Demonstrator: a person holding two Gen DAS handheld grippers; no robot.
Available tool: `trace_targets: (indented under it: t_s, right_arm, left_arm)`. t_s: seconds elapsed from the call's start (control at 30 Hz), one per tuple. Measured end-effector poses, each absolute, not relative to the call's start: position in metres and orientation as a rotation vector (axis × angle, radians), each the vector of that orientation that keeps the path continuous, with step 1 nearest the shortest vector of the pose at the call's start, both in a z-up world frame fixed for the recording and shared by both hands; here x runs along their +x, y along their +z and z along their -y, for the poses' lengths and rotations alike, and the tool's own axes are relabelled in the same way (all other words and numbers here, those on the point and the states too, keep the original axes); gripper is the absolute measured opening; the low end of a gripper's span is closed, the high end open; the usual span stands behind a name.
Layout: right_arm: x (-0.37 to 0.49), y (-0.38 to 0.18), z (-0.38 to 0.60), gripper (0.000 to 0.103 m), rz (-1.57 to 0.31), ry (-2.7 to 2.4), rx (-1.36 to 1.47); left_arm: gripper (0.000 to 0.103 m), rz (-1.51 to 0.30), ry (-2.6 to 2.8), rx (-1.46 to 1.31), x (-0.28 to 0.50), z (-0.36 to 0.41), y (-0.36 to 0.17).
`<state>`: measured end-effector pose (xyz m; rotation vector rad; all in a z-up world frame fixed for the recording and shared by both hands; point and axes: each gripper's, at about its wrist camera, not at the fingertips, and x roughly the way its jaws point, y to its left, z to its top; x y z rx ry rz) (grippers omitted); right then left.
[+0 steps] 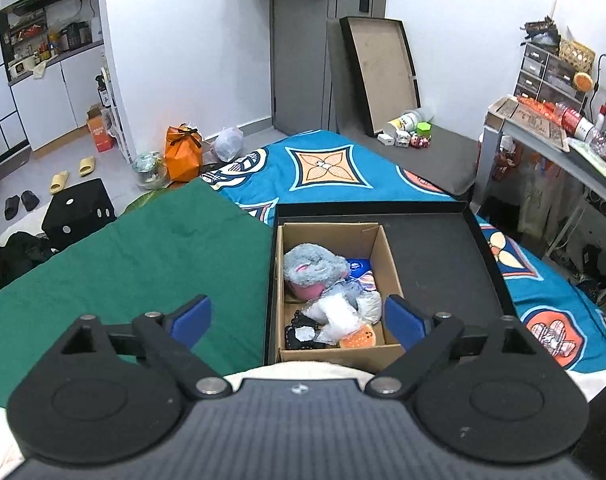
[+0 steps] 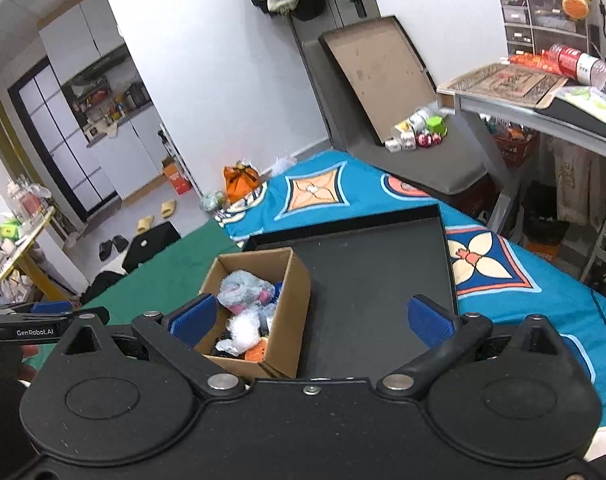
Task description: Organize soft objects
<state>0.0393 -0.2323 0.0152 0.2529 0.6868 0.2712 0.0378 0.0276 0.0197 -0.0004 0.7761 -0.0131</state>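
Observation:
A brown cardboard box (image 1: 387, 252) (image 2: 299, 280) stands in the left part of a shallow black tray (image 1: 435, 256) (image 2: 371, 280) on the bed. In the box lie a grey-blue and pink plush toy (image 1: 313, 270) (image 2: 243, 286), white bagged soft items (image 1: 335, 314) (image 2: 243, 330), a black piece (image 1: 299, 330) and an orange piece (image 1: 357, 338) (image 2: 257, 354). My left gripper (image 1: 297, 316) hangs open above the box's near end, with nothing between its blue pads. My right gripper (image 2: 311, 318) is open over the box's right wall and the tray floor, holding nothing. The left gripper's tip (image 2: 51, 308) shows at the right wrist view's left edge.
A green cloth (image 1: 143, 256) covers the bed left of the tray, over a blue patterned sheet (image 1: 327, 168). A grey desk (image 2: 543, 108) with clutter stands to the right. A tray lid (image 1: 383, 72) leans on the wall by the door. Bags, slippers and a black stool sit on the floor at left.

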Motion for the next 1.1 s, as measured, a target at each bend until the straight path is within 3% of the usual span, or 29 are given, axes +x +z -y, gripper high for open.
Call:
trace_targets:
  t_s: [0.23, 1.1]
  right_arm:
    - [0.020, 0.029, 0.237, 0.103, -0.654, 0.281, 0.251]
    - [-0.025, 0.050, 0.236, 0.103, -0.610, 0.306, 0.227]
  left_arm:
    - [0.098, -0.736, -0.017, -0.008, 0.018, -0.023, 0.037]
    - [0.099, -0.667, -0.074, -0.042, -0.027, 0.006, 0.066]
